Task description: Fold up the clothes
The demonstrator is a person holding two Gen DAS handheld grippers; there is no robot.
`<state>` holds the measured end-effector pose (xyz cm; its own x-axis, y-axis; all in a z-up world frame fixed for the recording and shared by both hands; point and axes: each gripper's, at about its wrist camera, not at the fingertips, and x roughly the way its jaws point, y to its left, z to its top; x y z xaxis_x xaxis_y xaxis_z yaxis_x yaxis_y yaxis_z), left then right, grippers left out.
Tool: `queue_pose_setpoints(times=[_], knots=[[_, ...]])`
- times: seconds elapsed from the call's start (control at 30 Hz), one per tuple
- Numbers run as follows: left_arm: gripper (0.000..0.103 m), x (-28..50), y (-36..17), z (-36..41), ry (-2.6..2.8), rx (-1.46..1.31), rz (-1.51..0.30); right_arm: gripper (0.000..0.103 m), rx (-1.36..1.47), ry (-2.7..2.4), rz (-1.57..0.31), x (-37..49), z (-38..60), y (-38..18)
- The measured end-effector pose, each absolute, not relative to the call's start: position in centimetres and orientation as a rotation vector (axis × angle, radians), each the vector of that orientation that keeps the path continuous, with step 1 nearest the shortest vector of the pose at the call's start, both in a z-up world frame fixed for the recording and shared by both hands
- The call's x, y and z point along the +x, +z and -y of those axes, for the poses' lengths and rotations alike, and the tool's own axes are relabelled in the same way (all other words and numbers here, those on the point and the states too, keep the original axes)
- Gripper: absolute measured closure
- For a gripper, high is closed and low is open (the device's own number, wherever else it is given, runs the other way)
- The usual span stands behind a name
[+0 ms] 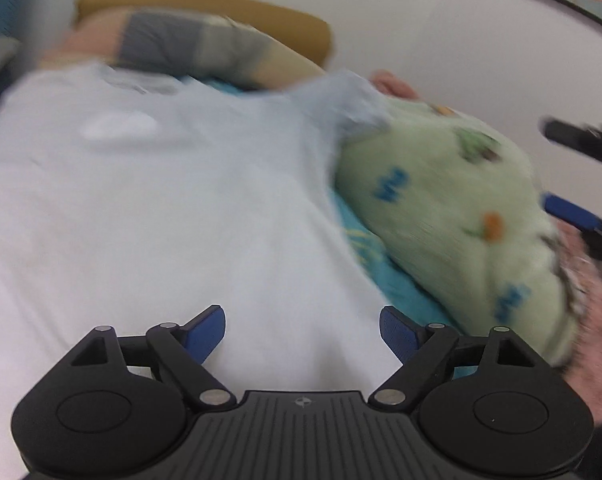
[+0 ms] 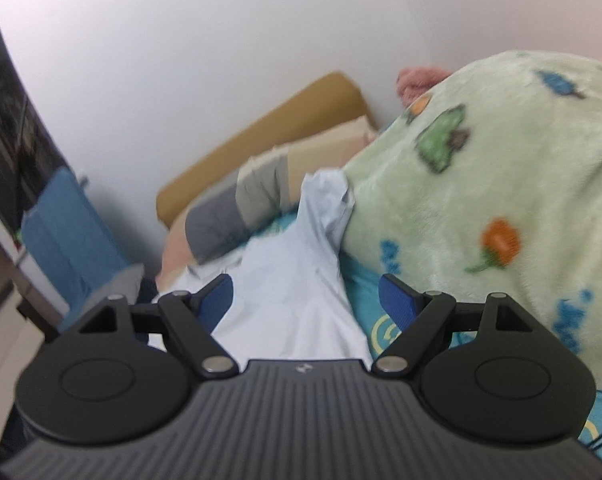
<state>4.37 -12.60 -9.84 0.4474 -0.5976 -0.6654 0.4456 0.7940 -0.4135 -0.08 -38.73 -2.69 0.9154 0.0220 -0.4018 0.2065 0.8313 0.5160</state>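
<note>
While both the left gripper (image 1: 303, 334) and right gripper (image 2: 307, 300) gape wide and empty, the pale shirt (image 1: 149, 208) lies flat, its right edge beside the green blanket (image 1: 453, 216).

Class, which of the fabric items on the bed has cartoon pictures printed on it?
The fluffy green blanket; the pale blue shirt beside it is plain.

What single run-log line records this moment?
left gripper open | right gripper open | pale blue shirt flat, unheld
</note>
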Motion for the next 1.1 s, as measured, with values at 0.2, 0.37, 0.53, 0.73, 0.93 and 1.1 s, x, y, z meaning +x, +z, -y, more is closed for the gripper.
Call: queue_pose_setpoints(times=[0.2,0.37,0.53,0.73,0.93,1.1], knots=[[0.019,-0.7,-12.0,20.1,-0.826,-0.09,-0.971,0.021,0.611,-0.136,-0.364,-1.7,40.6,-2.6],[0.033,-2.2,-15.0,24.4,-0.875,0.064,-0.99,0.02,0.639,-0.155,-0.346,-2.2,42.1,-3.0],[0.085,-3.0,-16.0,26.1,-0.866,0.259,-0.926,0.02,0.693,-0.149,-0.369,-1.9,42.9,-4.1],[0.1,-2.2,-14.3,23.9,-0.909,0.113,-0.942,0.02,0.721,-0.123,-0.373,-1.6,43.4,-4.4],[0.099,-1.4,-15.3,22.5,-0.897,0.002,-1.063,0.02,0.775,-0.076,-0.386,-1.4,44.6,-4.8],[0.05,1.3,-13.2,19.5,-0.821,-0.144,-1.099,0.02,0.818,0.025,-0.408,-0.3,44.4,-5.3]])
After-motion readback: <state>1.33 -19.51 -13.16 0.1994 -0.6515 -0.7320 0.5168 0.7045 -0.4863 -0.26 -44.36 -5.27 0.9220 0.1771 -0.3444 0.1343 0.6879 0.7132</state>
